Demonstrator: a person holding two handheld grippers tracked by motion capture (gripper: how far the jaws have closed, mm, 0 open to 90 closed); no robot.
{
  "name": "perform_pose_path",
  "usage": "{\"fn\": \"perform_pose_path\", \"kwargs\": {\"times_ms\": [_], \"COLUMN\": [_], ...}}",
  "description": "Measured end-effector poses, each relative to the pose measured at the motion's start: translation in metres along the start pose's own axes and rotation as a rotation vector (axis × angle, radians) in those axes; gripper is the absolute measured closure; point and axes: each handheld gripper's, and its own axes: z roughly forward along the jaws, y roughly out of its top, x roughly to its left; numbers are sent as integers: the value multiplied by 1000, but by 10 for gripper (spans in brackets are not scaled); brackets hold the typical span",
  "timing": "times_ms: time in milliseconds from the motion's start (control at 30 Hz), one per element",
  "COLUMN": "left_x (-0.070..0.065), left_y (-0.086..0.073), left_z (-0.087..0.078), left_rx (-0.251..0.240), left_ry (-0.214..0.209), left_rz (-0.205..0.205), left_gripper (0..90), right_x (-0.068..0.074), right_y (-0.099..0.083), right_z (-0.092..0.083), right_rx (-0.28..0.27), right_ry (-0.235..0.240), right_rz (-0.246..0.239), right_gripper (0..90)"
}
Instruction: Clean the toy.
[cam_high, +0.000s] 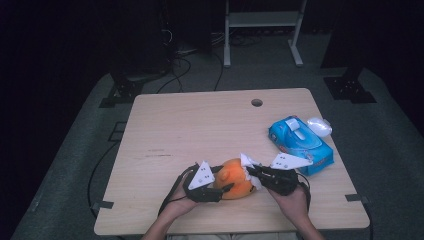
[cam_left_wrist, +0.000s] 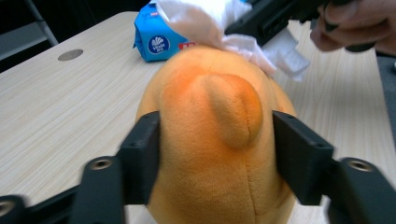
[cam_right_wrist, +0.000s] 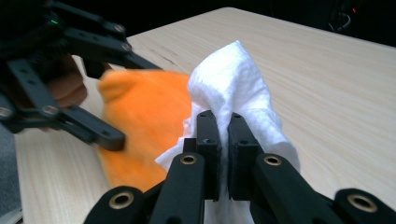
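Note:
An orange plush toy (cam_high: 235, 182) (cam_left_wrist: 210, 140) (cam_right_wrist: 140, 135) sits on the wooden table (cam_high: 200, 125) near its front edge. My left gripper (cam_high: 227, 187) (cam_left_wrist: 217, 135) grips it from the left, one black jaw pressed against each side. My right gripper (cam_high: 252, 172) (cam_right_wrist: 223, 135) comes in from the right, shut on a crumpled white tissue (cam_high: 248, 161) (cam_left_wrist: 205, 18) (cam_right_wrist: 233, 79). The tissue rests against the top of the toy.
A blue pack of tissues (cam_high: 300, 142) (cam_left_wrist: 156, 37) lies at the right of the table, with a clear plastic wrapper (cam_high: 319, 126) just behind it. A round cable hole (cam_high: 257, 102) is near the far edge. Cables and stands sit on the floor beyond.

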Motion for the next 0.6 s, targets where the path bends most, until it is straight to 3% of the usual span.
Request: {"fn": "perform_pose_path", "kwargs": {"times_ms": [67,167,233,300,367,433,533,600], "left_x": [-1,0,4,11,16,19,17,15], "left_y": [4,3,-1,-5,-9,-9,-3,-1], "left_z": [-2,-3,-4,-6,-9,-12,-13,-9], "left_rx": [-50,-34,-27,-4,-2,-7,-57,-39], "left_ry": [-4,10,21,47,51,45,37,48], "left_rz": [2,29,5,7,-30,-42,-46,-28], "left_gripper": [256,319,377,400,405,385,259,266], "right_x": [6,13,7,0,-8,-12,-5,2], "right_y": [3,6,5,1,-7,-11,-7,-2], "right_z": [2,7,6,6,5,6,8,9], "right_rx": [-3,-11,-12,7,22,24,14,1], "right_ry": [12,58,62,33,14,13,19,44], "right_rz": [-16,-26,-3,18,53,78,50,45], "right_gripper": [847,845,846,846,846,846,845,845]}}
